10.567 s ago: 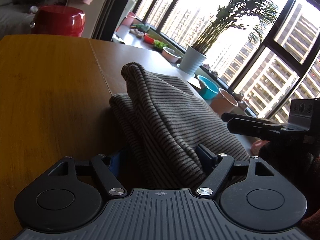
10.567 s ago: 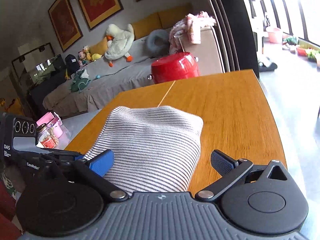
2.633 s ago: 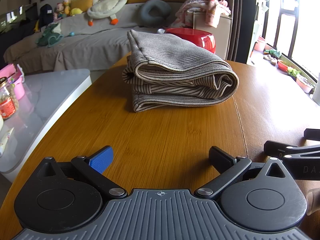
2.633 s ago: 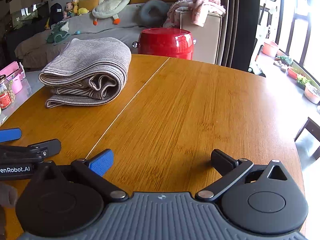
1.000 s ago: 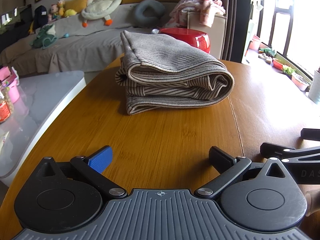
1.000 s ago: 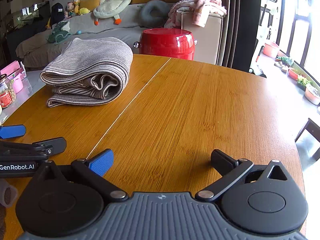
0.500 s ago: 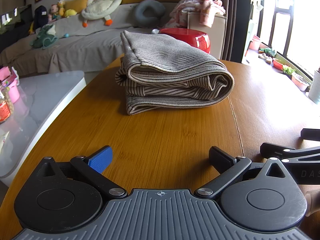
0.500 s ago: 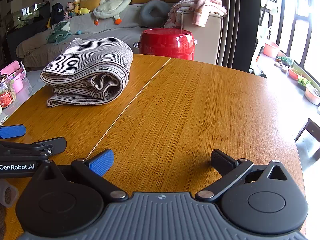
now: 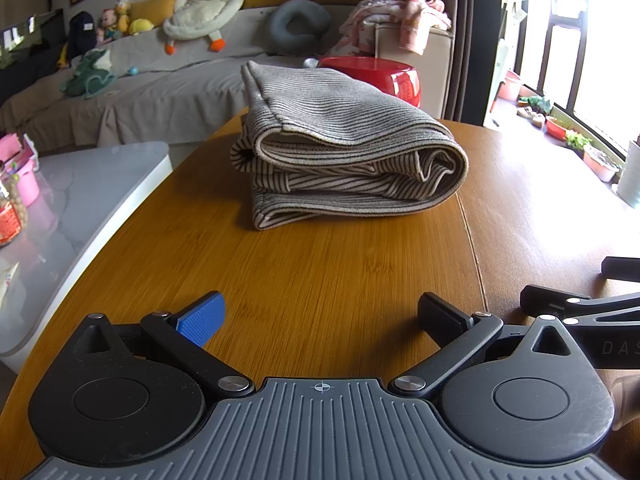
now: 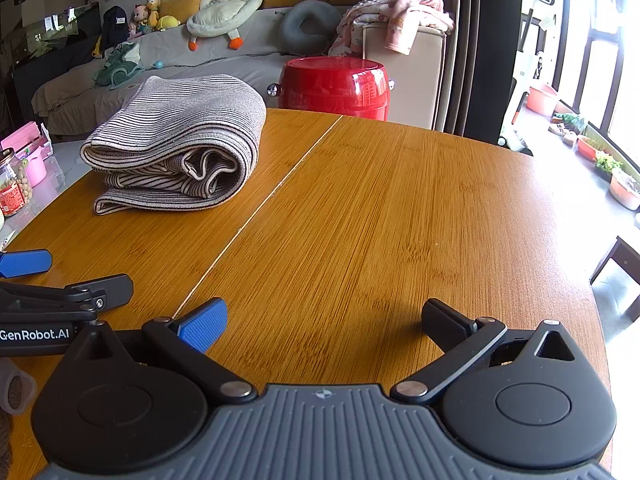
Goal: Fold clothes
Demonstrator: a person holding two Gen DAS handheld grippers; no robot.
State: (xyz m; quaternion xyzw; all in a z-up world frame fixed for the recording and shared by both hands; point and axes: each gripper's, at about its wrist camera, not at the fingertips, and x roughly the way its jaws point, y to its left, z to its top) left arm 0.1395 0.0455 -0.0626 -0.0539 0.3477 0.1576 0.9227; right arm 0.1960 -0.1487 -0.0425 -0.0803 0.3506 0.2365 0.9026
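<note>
Left gripper (image 9: pixel 320 316) is hovering low over the near part of the table (image 9: pixel 360 280), fingers spread wide, nothing between them. One fingertip is wearing a blue pad (image 9: pixel 202 318); the other is black.

Right gripper (image 10: pixel 324 320) is sitting alongside, also spread and empty, over bare wood just right of the table's seam (image 10: pixel 260 208). Each gripper is showing at the edge of the other's view: the left one at the left border of the right wrist view, the right one at the right border of the left wrist view.

Cloth (image 9: pixel 340 148), grey with dark stripes, is lying folded in a thick stack toward the far left part of the table, well apart from both grippers. Its rounded fold is facing right, just left of the seam; layered edges are showing on the near side. In the right wrist view the cloth (image 10: pixel 180 144) is sitting left of the seam.

Red pot (image 10: pixel 334 88) is standing beyond the table's far edge, behind the cloth. Sofa (image 10: pixel 160 68) with a plush duck (image 10: pixel 228 4) is running along the back wall. A jar (image 10: pixel 14 188) is standing on a pale side table to the left.
</note>
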